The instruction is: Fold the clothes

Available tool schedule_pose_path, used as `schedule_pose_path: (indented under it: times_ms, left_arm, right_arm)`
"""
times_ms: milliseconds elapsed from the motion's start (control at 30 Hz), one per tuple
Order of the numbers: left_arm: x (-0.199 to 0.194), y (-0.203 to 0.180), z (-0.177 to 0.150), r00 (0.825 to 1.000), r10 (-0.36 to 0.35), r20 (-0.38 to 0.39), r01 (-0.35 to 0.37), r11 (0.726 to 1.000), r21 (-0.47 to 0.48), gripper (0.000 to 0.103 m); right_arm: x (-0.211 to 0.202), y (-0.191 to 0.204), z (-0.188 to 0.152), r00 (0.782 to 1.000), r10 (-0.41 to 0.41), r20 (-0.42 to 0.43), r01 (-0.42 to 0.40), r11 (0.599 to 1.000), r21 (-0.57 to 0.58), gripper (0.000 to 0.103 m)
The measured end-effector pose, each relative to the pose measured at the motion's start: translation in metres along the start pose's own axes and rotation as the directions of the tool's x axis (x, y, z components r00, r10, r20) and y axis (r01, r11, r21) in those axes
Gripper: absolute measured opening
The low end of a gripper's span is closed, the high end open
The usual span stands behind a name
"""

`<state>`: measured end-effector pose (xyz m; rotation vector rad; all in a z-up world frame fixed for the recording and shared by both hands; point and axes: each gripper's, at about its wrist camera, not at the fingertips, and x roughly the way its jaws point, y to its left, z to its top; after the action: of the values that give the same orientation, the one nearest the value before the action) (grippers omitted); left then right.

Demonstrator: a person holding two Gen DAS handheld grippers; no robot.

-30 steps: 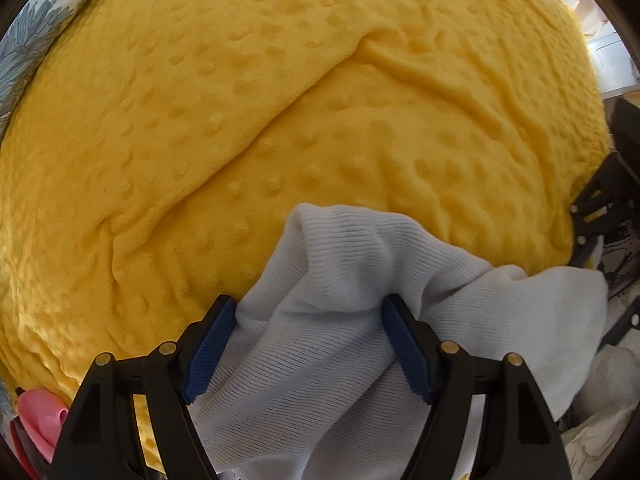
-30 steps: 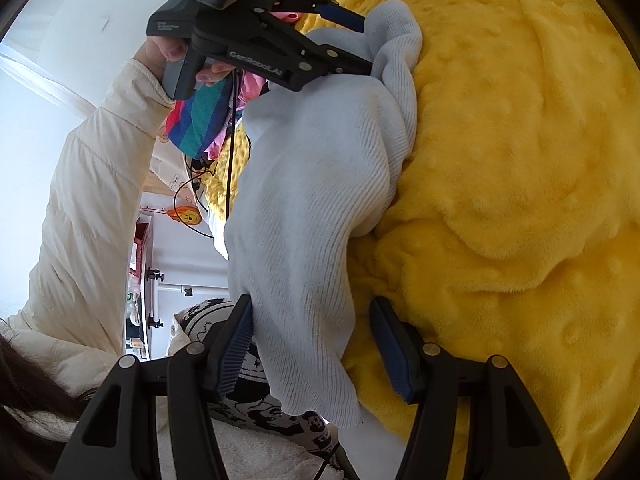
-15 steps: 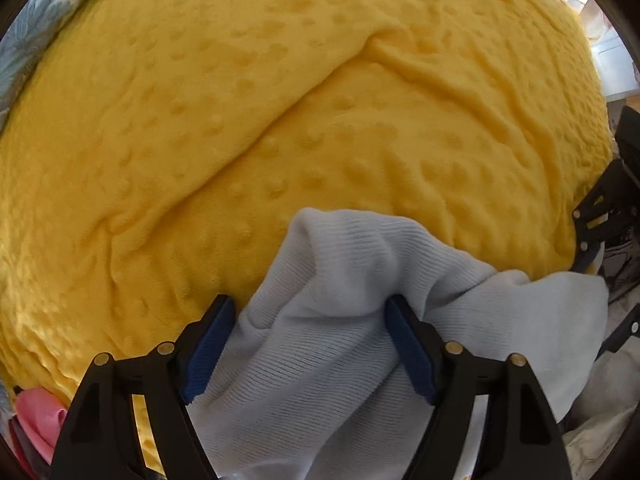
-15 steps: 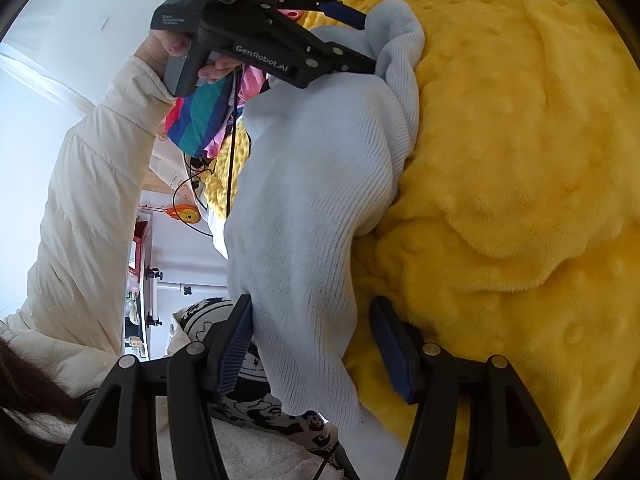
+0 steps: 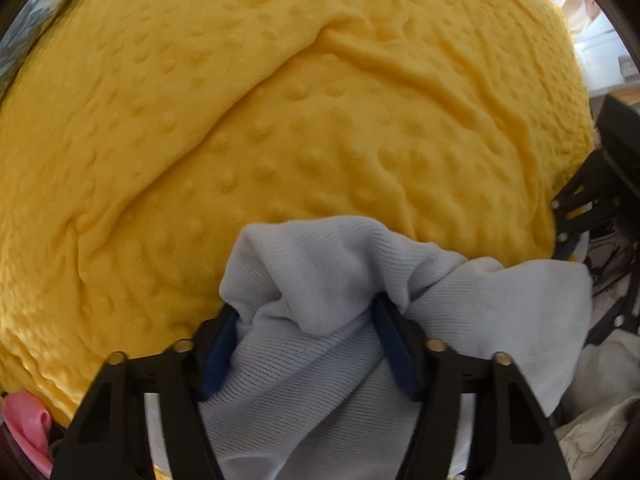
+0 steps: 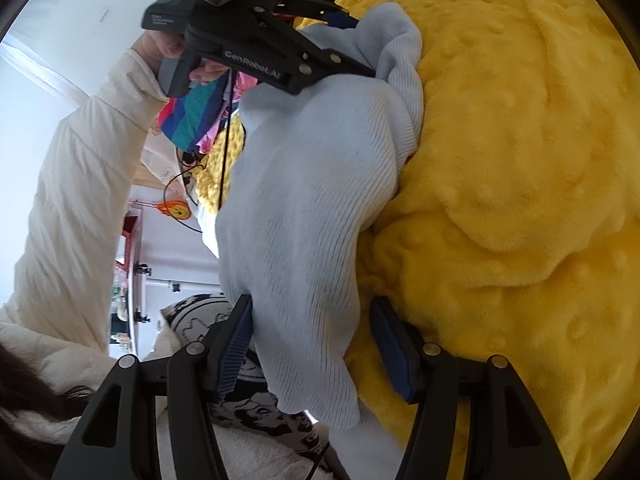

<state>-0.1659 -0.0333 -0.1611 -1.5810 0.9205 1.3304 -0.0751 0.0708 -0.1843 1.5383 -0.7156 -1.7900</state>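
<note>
we see a pale grey ribbed knit garment [image 5: 332, 272] bunched up over a yellow dotted plush blanket [image 5: 280, 100] that covers nearly the whole scene. in the left wrist view our left claw [image 5: 306, 322] has its blue pads [image 5: 390, 332] pressed into a gathered fold of the garment, pinching it, with cloth puffed up between and beyond the fingers and spilling toward the right. a pink item [image 5: 26, 424] peeks in at the near left edge, and black frame parts show at the right edge of the blanket

in the right wrist view the garment [image 6: 316, 200] stretches from the left claw [image 6: 360, 48] at the far top down to the near bottom, lying along the left edge of the blanket [image 6: 520, 160]. our right claw [image 6: 312, 344] is spread, its blue pads [image 6: 236, 344] on either side of the garment's near end; the left pad sits just beside the cloth and the right pad stands apart from it, so nothing is pinched. a hand [image 6: 168, 46] in a cream sleeve [image 6: 80, 184] grips the left tool's handle. a striped multicoloured cloth [image 6: 196, 116] hangs behind it, and a black-and-white printed fabric [image 6: 200, 320] lies near the bottom left
</note>
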Motion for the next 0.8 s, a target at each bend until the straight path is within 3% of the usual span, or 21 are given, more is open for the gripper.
schedule_pose_path:
  times_ms: [67, 133, 167, 233, 333, 433, 533, 600, 733, 800]
  left_arm:
    - [-0.005, -0.005, -0.006, 1.0, -0.003, 0.024, 0.003, 1.0, -0.001, 0.04]
    - [-0.01, -0.01, -0.012, 0.999, 0.01, 0.05, -0.01, 1.0, -0.003, 0.031]
    - [-0.011, -0.012, -0.015, 0.998, 0.018, 0.063, -0.018, 1.0, -0.004, 0.03]
    - [-0.016, -0.019, -0.022, 0.995, 0.033, 0.093, -0.033, 0.999, -0.006, 0.024]
    - [-0.028, -0.029, -0.032, 0.986, 0.051, 0.16, -0.047, 0.998, -0.028, 0.022]
    - [-0.053, -0.031, -0.04, 0.96, 0.075, 0.268, -0.058, 0.996, -0.072, 0.022]
    - [-0.088, -0.031, -0.063, 0.907, 0.143, 0.395, -0.079, 0.981, -0.175, 0.022]
    - [-0.11, 0.001, -0.064, 0.87, 0.175, 0.46, -0.079, 0.972, -0.221, 0.022]
    - [-0.167, 0.012, -0.069, 0.766, 0.247, 0.594, -0.066, 0.949, -0.31, 0.022]
    - [-0.166, -0.006, -0.079, 0.71, 0.276, 0.648, -0.047, 0.936, -0.348, 0.022]
  right_arm:
    - [0.002, 0.007, 0.001, 1.0, -0.015, 0.011, 0.016, 1.0, -0.026, 0.06]
    - [0.001, 0.014, 0.001, 0.999, -0.036, 0.027, 0.037, 0.997, -0.07, 0.038]
    - [0.002, 0.018, 0.002, 0.999, -0.04, 0.031, 0.043, 0.995, -0.087, 0.019]
    - [0.003, 0.029, 0.002, 0.997, -0.057, 0.047, 0.062, 0.991, -0.119, 0.015]
    - [0.001, 0.045, 0.001, 0.993, -0.089, 0.08, 0.102, 0.98, -0.17, 0.013]
    - [-0.007, 0.056, 0.0, 0.98, -0.136, 0.142, 0.162, 0.969, -0.187, 0.013]
    - [-0.015, 0.058, 0.003, 0.957, -0.199, 0.21, 0.233, 0.961, -0.15, 0.013]
    - [-0.025, 0.054, 0.005, 0.936, -0.237, 0.26, 0.272, 0.957, -0.105, 0.012]
    - [-0.038, 0.063, 0.013, 0.888, -0.299, 0.348, 0.345, 0.935, -0.078, 0.012]
    - [-0.044, 0.078, 0.017, 0.863, -0.311, 0.399, 0.374, 0.923, -0.09, 0.012]
